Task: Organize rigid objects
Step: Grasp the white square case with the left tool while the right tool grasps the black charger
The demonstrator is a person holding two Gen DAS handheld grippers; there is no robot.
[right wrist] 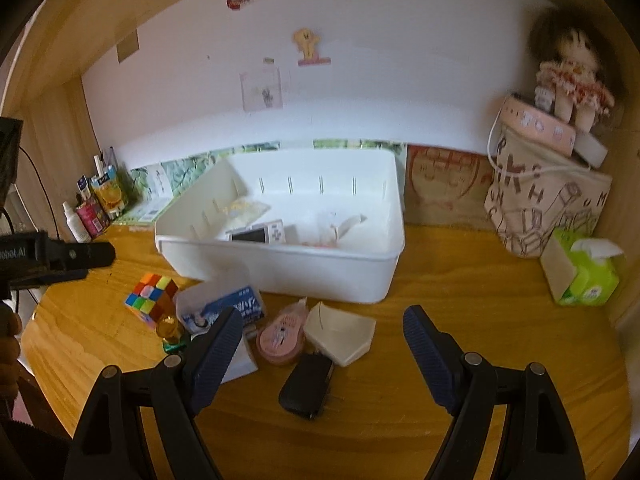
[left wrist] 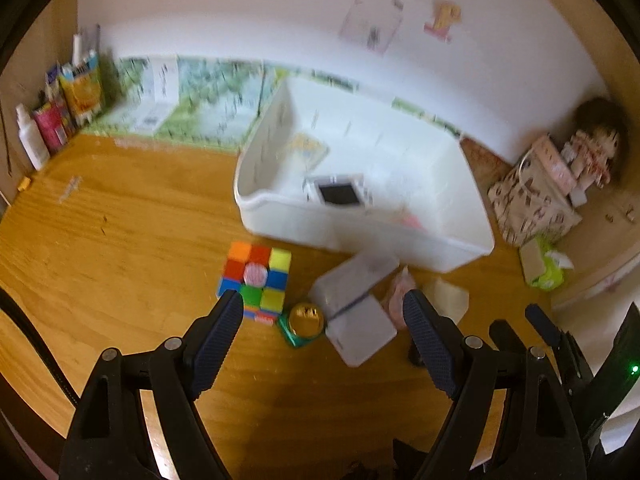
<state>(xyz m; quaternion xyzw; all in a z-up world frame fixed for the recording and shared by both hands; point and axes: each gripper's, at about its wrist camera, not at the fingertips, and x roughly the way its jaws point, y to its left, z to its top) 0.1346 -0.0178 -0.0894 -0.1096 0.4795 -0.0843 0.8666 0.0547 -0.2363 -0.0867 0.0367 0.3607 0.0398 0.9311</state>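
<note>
1. Rigid objects lie scattered on the counter just in front of the white bin, which is my landmark: a puzzle cube, a small gold-topped jar, a clear box with a blue label, a pink tape dispenser, a white angular tray and a black stapler-like piece.

2. The bin already holds a white handheld device and some paper bits; everything else sits outside its front wall.

3. My left gripper hangs above the cube, jar and clear box, jaws released and wide, nothing between them. My right gripper is the same, spread and empty, hovering over the dispenser, the tray and the black piece.

4. Handling, as I judge it: the cube is stiff and light, its flat faces suiting a squeeze across opposite sides. The jar looks smooth and round, likely to slip, so I would close low on its body. The clear box looks thin-walled and may flex; better taken across its short width.

5. The black piece has a clear long axis running away from the bin's front wall, slightly slanted; I would close across its narrow width near the middle.

6. The clear box's long axis slants from the bin's front wall toward me. The dispenser lies flat just in front of the bin, rounded end toward me.
</note>
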